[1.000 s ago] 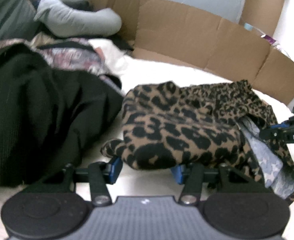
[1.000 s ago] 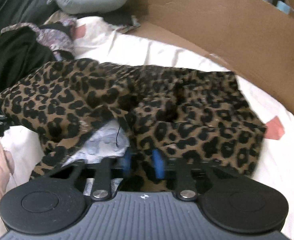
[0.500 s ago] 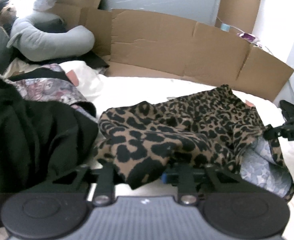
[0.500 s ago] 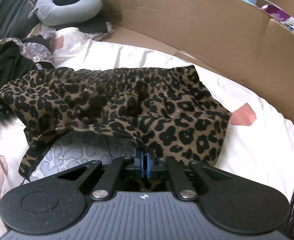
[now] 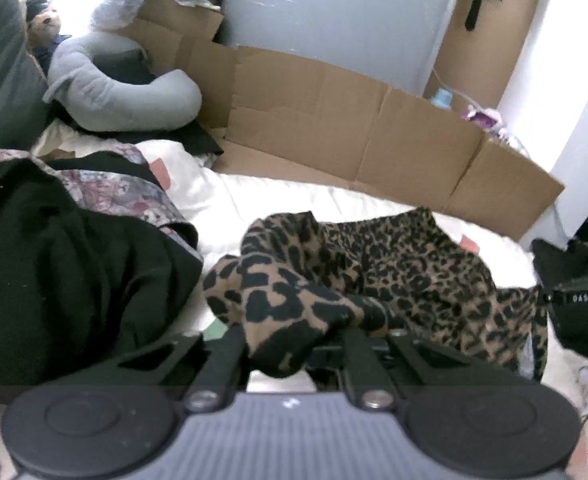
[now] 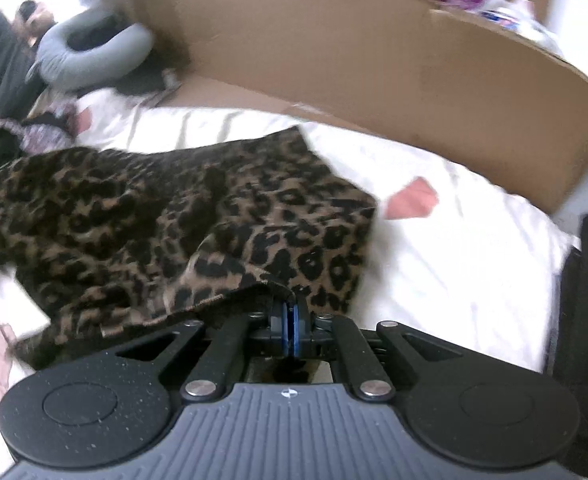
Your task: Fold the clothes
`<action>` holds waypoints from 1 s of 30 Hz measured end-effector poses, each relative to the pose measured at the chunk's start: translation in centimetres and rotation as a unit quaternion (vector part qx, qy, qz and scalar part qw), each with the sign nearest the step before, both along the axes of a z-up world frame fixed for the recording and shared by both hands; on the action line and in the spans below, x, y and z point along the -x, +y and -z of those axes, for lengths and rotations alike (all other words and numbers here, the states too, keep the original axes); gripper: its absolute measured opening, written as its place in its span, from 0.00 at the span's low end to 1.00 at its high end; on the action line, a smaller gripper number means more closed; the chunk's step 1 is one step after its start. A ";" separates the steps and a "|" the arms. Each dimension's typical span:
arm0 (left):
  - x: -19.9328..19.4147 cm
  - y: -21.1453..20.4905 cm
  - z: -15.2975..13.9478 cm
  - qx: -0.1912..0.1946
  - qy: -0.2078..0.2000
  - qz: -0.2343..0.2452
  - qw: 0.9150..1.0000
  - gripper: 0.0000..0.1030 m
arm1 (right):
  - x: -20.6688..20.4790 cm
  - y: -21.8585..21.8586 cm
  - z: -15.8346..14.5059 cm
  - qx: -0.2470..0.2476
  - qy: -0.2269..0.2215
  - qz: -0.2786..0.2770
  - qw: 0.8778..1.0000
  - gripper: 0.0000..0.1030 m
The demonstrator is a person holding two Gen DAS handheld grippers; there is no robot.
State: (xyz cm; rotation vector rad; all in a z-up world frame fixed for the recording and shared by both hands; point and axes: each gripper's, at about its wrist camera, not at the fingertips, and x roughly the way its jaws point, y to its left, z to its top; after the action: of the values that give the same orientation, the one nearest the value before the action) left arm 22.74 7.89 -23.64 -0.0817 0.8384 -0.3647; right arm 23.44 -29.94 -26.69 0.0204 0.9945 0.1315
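The leopard skirt (image 5: 405, 268) is the thing to orient by, lying rumpled on the white sheet (image 5: 294, 200) in the middle of the bed.

Far left of the skirt there's a heap of black fabric (image 5: 62, 276), with a floral-print piece (image 5: 126, 192) sticking out along its top edge. Behind that pile sits a grey U-shaped pillow (image 5: 122, 96), and a small teddy bear (image 5: 44, 20) is tucked in the corner past it.

The left gripper (image 5: 290, 344) is at the skirt's near left corner. A thick fold of the cloth is bunched over and between its fingers, hiding the tips — it has hold of the fabric, though I can't tell how far the fingers are closed.

Behind the skirt, a long strip of flattened cardboard (image 5: 373, 132) stands along the far edge of the bed.

Over in the right wrist view the skirt (image 6: 174, 216) spreads off to the left, pretty motion-blurred. The right gripper (image 6: 290, 320) is at the skirt's near right edge — its blue-padded fingers (image 6: 280, 322) are pressed together with the hem pinched between them, and the cloth is lifted into a little ridge just there. Right of the skirt there's a pink patch (image 6: 411, 200) on the sheet.
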 end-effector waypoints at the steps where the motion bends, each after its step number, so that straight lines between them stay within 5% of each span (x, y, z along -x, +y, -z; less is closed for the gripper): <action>1: 0.1 0.2 -0.4 0.004 0.005 -0.001 1.000 0.07 | 0.3 -0.7 -0.3 -0.002 0.000 0.009 1.000 0.00; 13: -0.3 1.8 -4.2 0.015 0.035 0.002 0.999 0.07 | 3.8 -8.0 -3.5 -0.002 -0.011 0.085 0.996 0.00; 30: -8.5 2.2 2.2 -0.002 0.059 -0.032 0.998 0.08 | 1.8 -14.6 -0.5 0.024 -0.014 0.167 0.986 0.00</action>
State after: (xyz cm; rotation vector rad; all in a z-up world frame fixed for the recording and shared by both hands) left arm 31.21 10.08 -25.88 -0.1264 0.9517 -0.3005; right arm 21.65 -44.49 -26.16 0.1407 0.9529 -0.1986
